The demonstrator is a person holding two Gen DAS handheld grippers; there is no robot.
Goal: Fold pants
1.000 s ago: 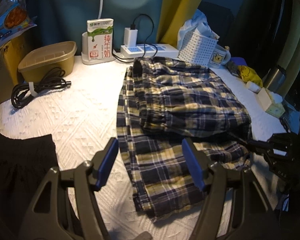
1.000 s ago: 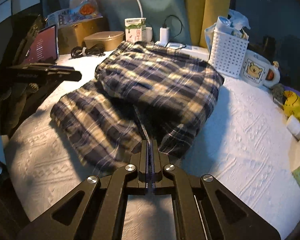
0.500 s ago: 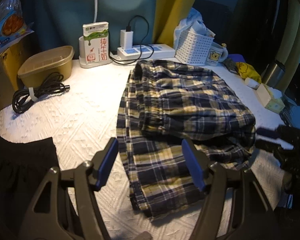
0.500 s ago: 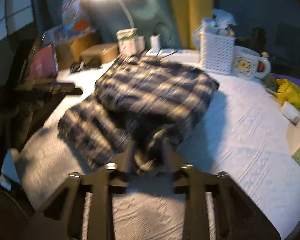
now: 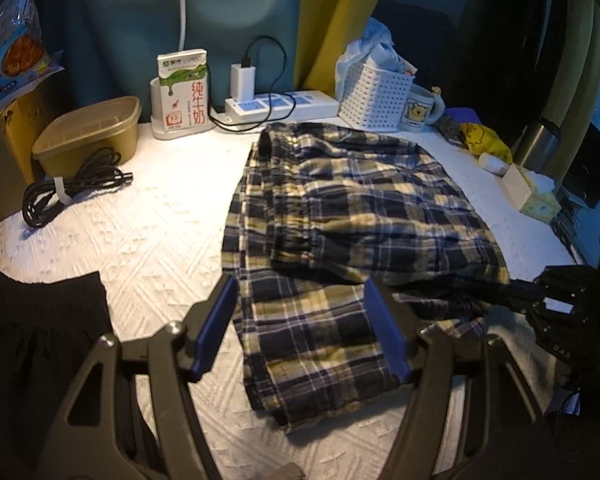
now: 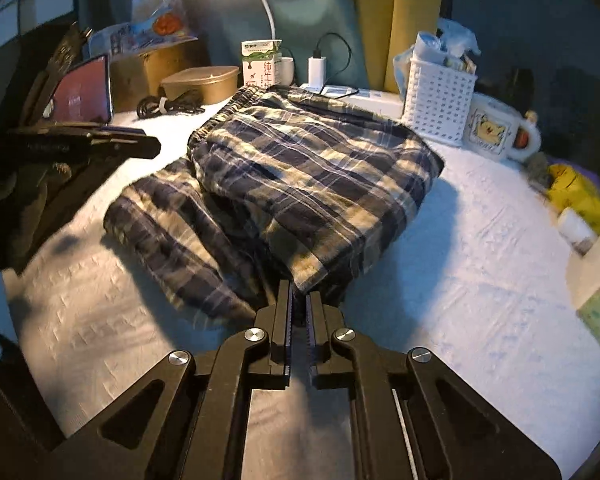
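Along the far edge of the white textured cover (image 5: pixel 148 240): milk carton (image 5: pixel 185 90), power strip (image 5: pixel 280 105) with white charger (image 5: pixel 243 81) plugged in, white perforated basket (image 5: pixel 374 98), bear-print mug (image 5: pixel 420 109). Far-left corner: tan lidded container (image 5: pixel 88 136), coiled black cable (image 5: pixel 72 188) just beside it. Right edge: yellow wrapper (image 5: pixel 485 139), small white bottle (image 5: pixel 493 163).

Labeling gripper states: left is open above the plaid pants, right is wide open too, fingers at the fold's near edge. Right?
Not quite. The right gripper is not wide open: the right wrist view shows its fingers nearly closed, only a narrow slit between them, at the near edge of the plaid pants. The left gripper is open above the pants, as stated.
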